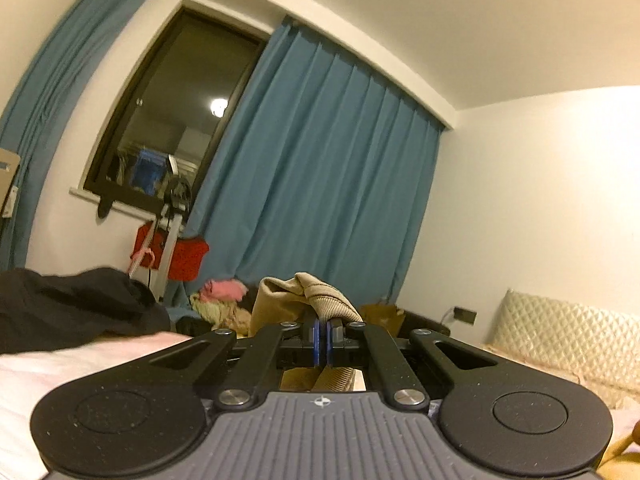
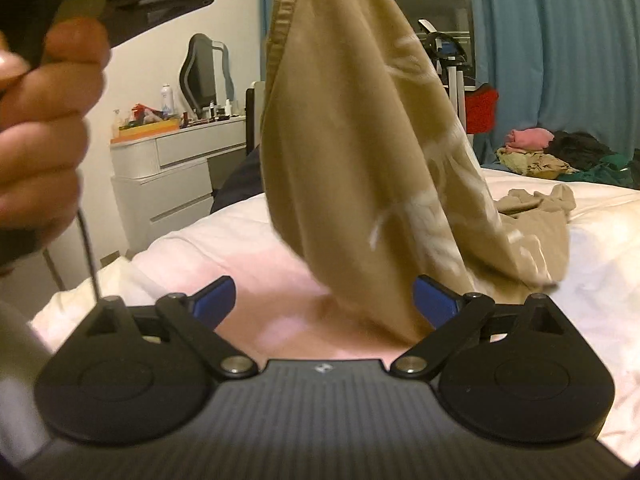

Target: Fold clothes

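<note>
The tan garment (image 2: 352,152) you are working on hangs lifted above the bed (image 2: 592,264), its upper edge pinched high while its lower end trails onto the white cover; nothing about it looks folded yet, so by my reading you are at the very start of this piece, with spreading and every fold left to do. Your left gripper (image 1: 323,336) is clenched on a bunched ribbed edge of that cloth, the blue pads pressed together with fabric rising between and above them. Your right gripper (image 2: 326,300) is released, its jaws spread wide, and the hanging cloth drops just ahead of them, nearer the right-hand pad, without either pad pressing it. A heap of other clothes (image 2: 532,152) waits at the far side of the bed, unfolded.
</note>
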Available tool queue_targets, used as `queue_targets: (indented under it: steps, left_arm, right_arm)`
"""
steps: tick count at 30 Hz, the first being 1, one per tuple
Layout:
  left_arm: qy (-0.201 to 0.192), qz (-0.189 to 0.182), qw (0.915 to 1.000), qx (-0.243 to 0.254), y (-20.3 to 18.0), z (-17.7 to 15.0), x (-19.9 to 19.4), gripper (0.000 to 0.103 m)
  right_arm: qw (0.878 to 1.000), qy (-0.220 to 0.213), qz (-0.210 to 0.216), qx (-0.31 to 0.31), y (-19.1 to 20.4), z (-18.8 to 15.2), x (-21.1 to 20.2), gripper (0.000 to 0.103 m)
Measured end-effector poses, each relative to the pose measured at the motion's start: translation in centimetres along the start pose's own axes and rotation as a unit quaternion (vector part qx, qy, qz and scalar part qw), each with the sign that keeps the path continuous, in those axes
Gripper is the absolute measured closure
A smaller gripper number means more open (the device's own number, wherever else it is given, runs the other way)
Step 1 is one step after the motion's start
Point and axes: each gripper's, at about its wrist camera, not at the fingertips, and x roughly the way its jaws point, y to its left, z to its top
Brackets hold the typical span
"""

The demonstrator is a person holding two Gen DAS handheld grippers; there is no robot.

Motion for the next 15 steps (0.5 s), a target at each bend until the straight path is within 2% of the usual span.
queue_targets:
  steps: [3, 4, 5, 6, 8, 10, 11, 15]
  left_arm:
    - [0.028, 0.002, 0.9996, -0.007, 1.2, -0.8, 1.4, 0.099]
    - [0.035, 0.005, 0.9994, -0.007, 1.6, -1.1, 1.9, 0.099]
    - [0.041, 0.01, 0.9991, -0.008, 2.0, -1.2, 2.4, 0.099]
    - [0.047, 0.015, 0.9988, -0.008, 2.5, -1.3, 2.8, 0.099]
    - [0.054, 0.025, 0.9982, -0.006, 3.3, -1.5, 3.6, 0.099]
    - [0.052, 0.036, 0.998, 0.001, 4.1, -1.4, 4.0, 0.099]
    - [0.05, 0.041, 0.9979, 0.004, 4.5, -1.4, 4.1, 0.099]
    - [0.056, 0.048, 0.9973, 0.003, 5.9, -1.3, 4.7, 0.099]
  right_arm:
    - [1.0, 0.004, -0.019, -0.01, -0.2, 0.0, 2.7, 0.006]
    - [1.0, 0.007, -0.021, -0.009, -0.2, -0.1, 3.5, 0.012]
    - [1.0, 0.012, -0.022, -0.006, -0.3, -0.3, 4.1, 0.03]
    - [1.0, 0.022, -0.022, 0.0, -0.6, -0.4, 4.3, 0.038]
    - [0.999, 0.033, -0.028, 0.008, -1.1, -0.5, 4.4, 0.068]
    - [0.998, 0.034, -0.042, 0.015, -1.6, -0.3, 3.4, 0.083]
    - [0.998, 0.029, -0.05, 0.024, -1.8, -0.1, 2.5, 0.087]
    - [0.994, -0.003, -0.094, 0.058, -3.7, 1.7, -1.6, 0.09]
